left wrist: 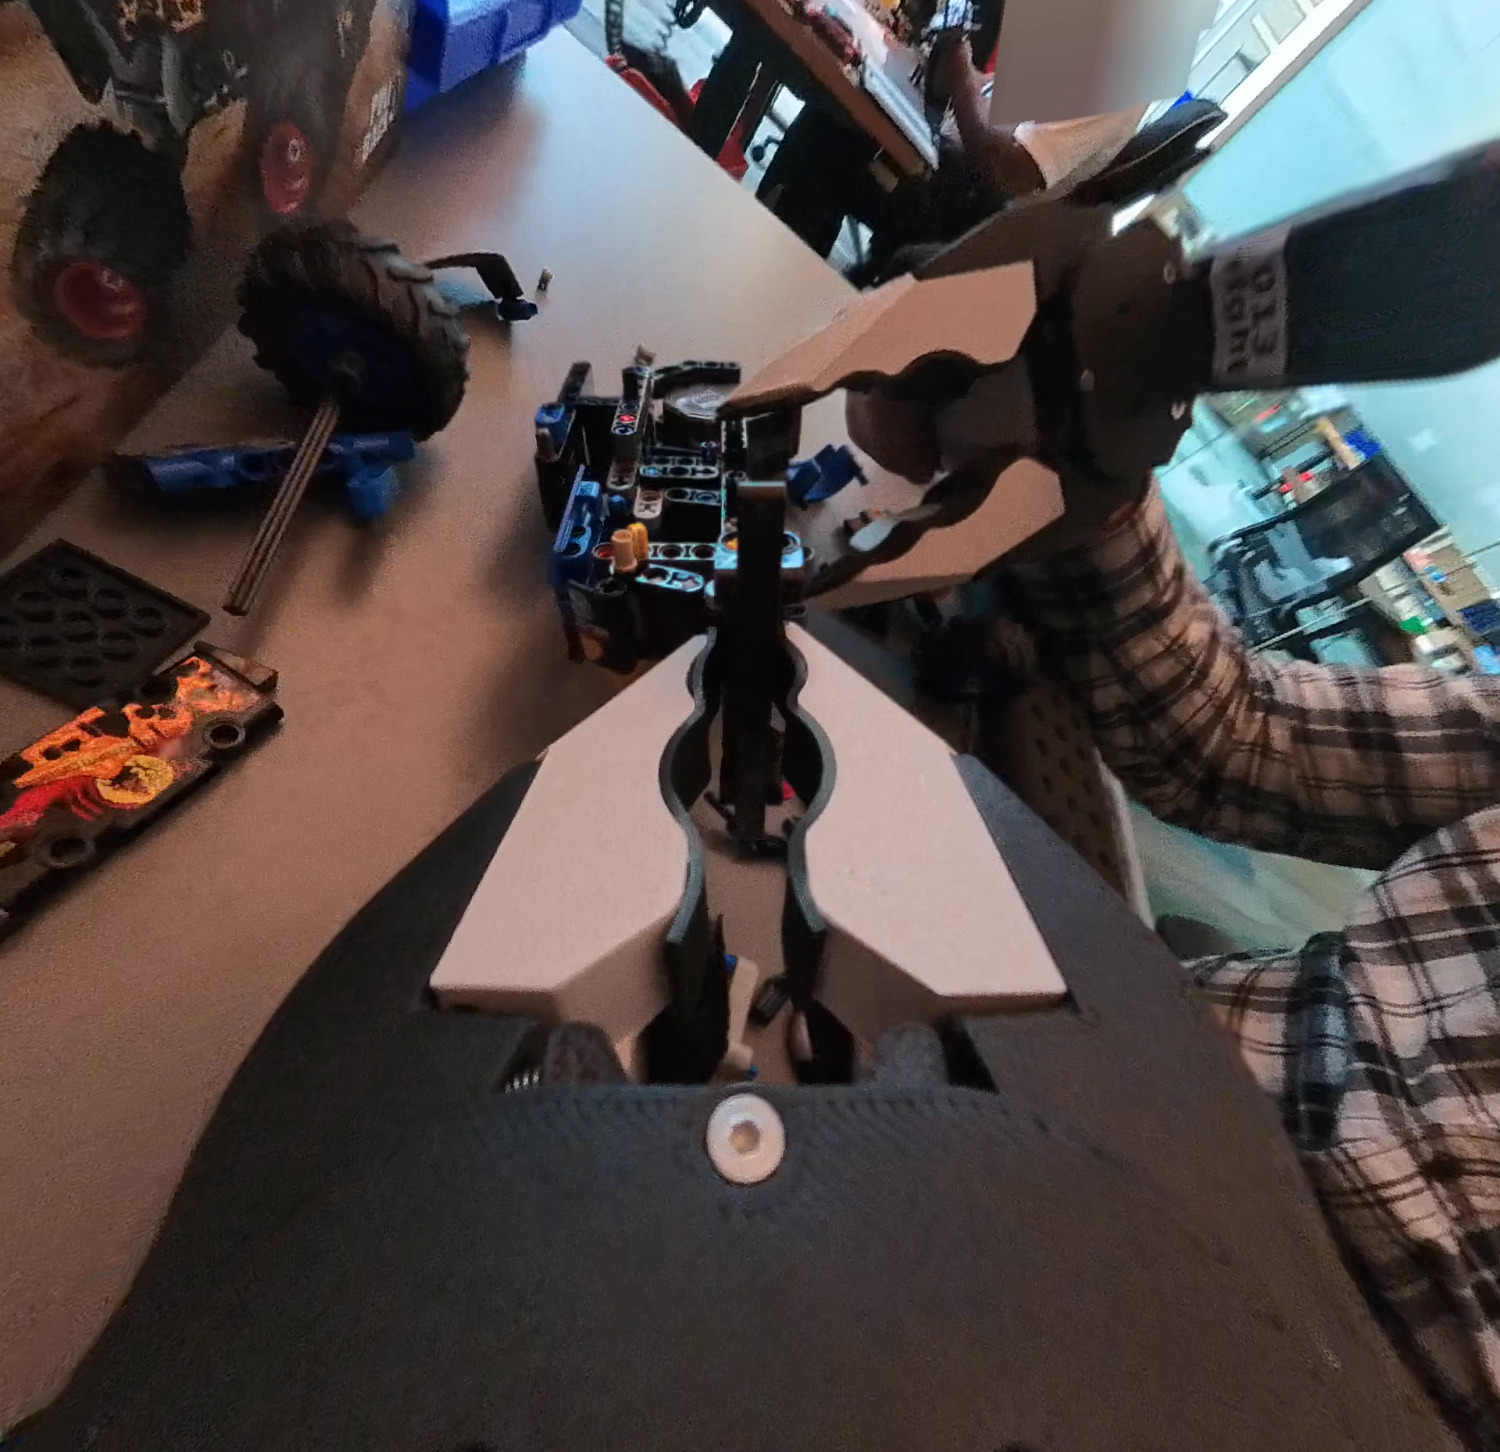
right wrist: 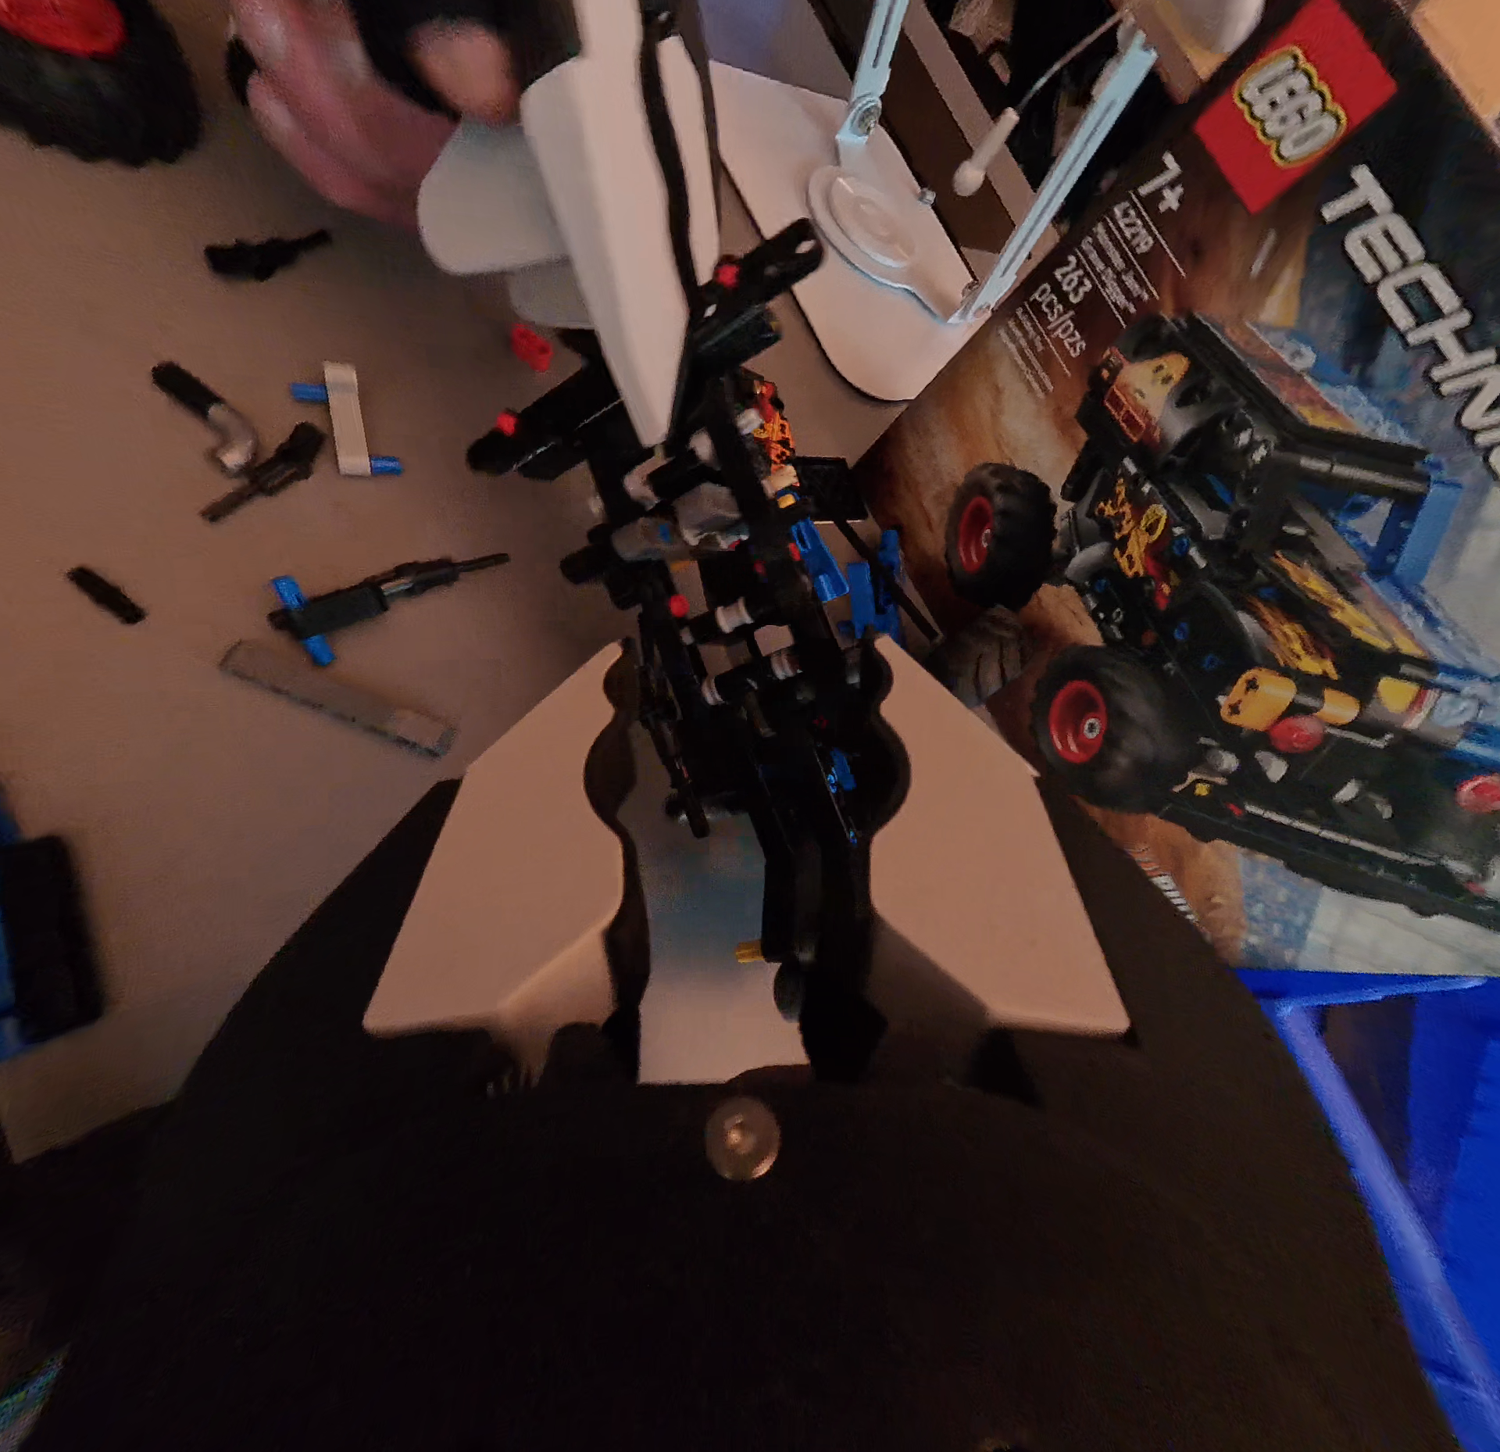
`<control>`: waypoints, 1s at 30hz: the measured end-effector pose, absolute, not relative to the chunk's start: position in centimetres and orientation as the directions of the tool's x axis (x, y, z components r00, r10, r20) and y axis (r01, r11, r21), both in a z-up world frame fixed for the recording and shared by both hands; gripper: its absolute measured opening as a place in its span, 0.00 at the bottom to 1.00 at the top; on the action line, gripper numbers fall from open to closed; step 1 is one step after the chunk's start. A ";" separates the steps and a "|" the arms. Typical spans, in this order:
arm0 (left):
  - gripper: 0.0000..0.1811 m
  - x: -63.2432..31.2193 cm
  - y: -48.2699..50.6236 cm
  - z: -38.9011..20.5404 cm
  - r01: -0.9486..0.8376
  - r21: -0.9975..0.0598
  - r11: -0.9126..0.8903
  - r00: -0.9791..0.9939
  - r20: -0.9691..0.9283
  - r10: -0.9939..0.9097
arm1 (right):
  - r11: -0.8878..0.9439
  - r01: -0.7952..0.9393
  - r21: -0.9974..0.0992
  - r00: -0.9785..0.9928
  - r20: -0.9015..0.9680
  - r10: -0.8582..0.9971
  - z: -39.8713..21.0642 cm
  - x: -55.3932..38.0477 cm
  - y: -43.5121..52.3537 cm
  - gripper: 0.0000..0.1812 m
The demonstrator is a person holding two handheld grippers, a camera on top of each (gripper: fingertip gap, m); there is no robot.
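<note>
A black and blue brick-built chassis [left wrist: 649, 504] sits partly on the tan table [left wrist: 487, 666]. My left gripper [left wrist: 751, 650] is shut on a thin black beam [left wrist: 751, 569] that sticks out of the chassis's near end. My right gripper [left wrist: 771, 495] comes in from the right with its fingers above and below the chassis's right end. In the right wrist view the chassis [right wrist: 730, 560] fills the gap between my right gripper's [right wrist: 751, 650] fingers. The left gripper [right wrist: 657, 430] shows there at the top, shut on the black beam [right wrist: 755, 276].
A tyre on an axle with blue parts [left wrist: 357, 333], a black holed panel [left wrist: 81, 625] and a flame-printed panel [left wrist: 122, 763] lie left. The printed set box [right wrist: 1217, 520] stands by a blue bin [right wrist: 1380, 1169]. Loose pins and beams [right wrist: 349, 430], a grey strip [right wrist: 341, 698] and a white lamp base [right wrist: 860, 219] are around. A plaid sleeve [left wrist: 1299, 723] is right.
</note>
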State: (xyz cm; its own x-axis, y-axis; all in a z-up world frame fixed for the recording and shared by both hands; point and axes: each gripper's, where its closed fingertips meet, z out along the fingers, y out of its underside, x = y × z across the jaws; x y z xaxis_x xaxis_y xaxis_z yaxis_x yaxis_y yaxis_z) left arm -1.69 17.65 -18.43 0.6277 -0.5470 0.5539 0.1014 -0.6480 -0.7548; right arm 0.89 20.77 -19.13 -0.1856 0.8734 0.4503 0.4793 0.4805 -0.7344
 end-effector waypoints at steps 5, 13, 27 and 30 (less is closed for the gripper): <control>0.06 -1.2 17.7 -18.1 0.229 -0.662 -0.714 0.503 0.709 -0.495 | 0.634 0.552 -0.542 -0.183 0.663 0.726 -20.6 -0.1 21.5 0.39; 0.31 -2.9 17.1 -18.1 -0.237 -0.860 -0.451 0.747 0.135 -0.651 | 0.600 0.562 -0.569 -0.210 0.604 0.769 -20.6 0.5 22.1 0.32; 0.39 1.3 18.2 -16.3 -0.956 -0.223 0.189 0.160 -0.940 -0.301 | 0.554 0.479 -0.681 -0.375 0.411 0.831 -20.3 2.8 20.0 0.32; 0.24 3.4 17.6 -17.8 -0.956 -0.148 0.254 0.070 -0.953 -0.294 | 0.563 0.469 -0.680 -0.414 0.394 0.820 -20.4 3.4 19.5 0.32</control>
State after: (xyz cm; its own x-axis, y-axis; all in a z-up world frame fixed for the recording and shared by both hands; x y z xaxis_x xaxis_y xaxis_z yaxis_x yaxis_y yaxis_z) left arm 3.43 17.63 -17.82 0.0698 -0.2939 -0.9533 -0.9559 0.2535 -0.1481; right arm 3.38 19.46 -20.44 -0.4139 0.8205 0.3944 0.4690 0.5635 -0.6801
